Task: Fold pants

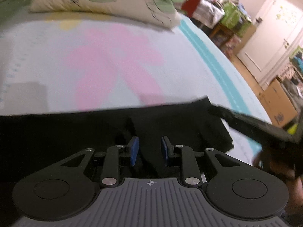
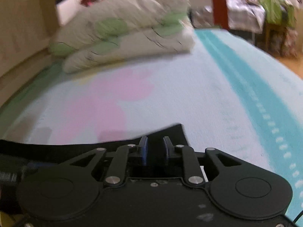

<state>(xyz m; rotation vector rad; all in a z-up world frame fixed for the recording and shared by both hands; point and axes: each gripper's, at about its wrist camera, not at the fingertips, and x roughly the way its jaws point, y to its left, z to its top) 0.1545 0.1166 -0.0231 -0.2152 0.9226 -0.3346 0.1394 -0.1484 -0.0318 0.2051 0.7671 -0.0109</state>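
The black pants (image 1: pixel 79 132) lie flat on the bed (image 1: pixel 56 60) under both grippers. Left gripper (image 1: pixel 149 150) and right gripper (image 2: pixel 155 150) each have a gap between the pads; whether cloth is pinched is hidden. Pillows (image 2: pixel 123 37) ahead are blurred.

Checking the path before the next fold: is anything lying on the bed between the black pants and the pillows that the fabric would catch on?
Nothing visible. The black fabric pants lie at the near edge, and the pale bedsheet with pink patches is bare up to the stacked white-and-green pillows. Both views are blurred, so small items could be missed.
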